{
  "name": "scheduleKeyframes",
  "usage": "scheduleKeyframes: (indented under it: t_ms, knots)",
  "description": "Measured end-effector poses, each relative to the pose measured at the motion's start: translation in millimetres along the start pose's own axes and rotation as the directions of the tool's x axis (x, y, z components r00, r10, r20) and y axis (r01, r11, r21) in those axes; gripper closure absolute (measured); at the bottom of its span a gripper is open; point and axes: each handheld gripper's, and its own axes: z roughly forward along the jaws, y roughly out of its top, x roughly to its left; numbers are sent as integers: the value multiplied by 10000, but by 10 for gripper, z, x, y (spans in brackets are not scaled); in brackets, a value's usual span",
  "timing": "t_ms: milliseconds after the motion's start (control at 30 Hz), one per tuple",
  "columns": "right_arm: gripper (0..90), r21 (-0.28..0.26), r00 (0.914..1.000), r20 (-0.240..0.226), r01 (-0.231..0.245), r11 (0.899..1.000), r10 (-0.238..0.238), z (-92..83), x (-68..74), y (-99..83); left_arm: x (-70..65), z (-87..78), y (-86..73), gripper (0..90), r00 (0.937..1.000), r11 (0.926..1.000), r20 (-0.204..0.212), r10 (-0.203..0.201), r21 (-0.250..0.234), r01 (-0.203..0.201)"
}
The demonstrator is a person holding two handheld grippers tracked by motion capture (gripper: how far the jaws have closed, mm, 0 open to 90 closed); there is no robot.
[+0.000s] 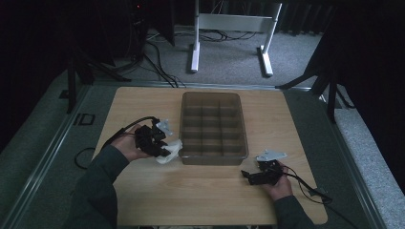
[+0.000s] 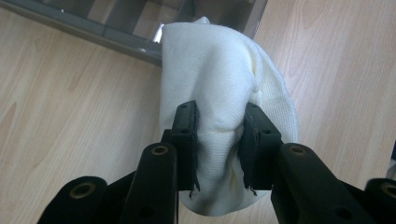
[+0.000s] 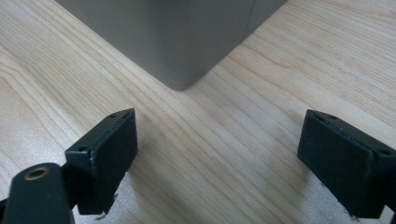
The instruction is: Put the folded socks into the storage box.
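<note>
My left gripper's [image 2: 217,140] fingers are clamped on a white knitted cloth [image 2: 224,79], pinching it mid-frame in the left gripper view; in the high view the cloth [image 1: 171,151] sits left of centre, just beside the grey compartment tray [image 1: 241,129]. My right gripper [image 3: 229,158], lower right in the high view [image 1: 261,175], has its fingers wide apart over bare wooden table [image 3: 243,130], near the tray's corner [image 3: 184,70].

Left gripper [image 2: 218,144] clamped, right gripper [image 3: 219,163] agape
</note>
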Motion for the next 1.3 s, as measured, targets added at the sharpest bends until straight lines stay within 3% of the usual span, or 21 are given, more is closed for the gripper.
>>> scheduleKeyframes:
  t_ms: [1300]
  knots:
    - [116,-6,10000,1,-11,10000,11,0,2,-1,25,75,459,702,9967,9957,-68,812,460,-808]
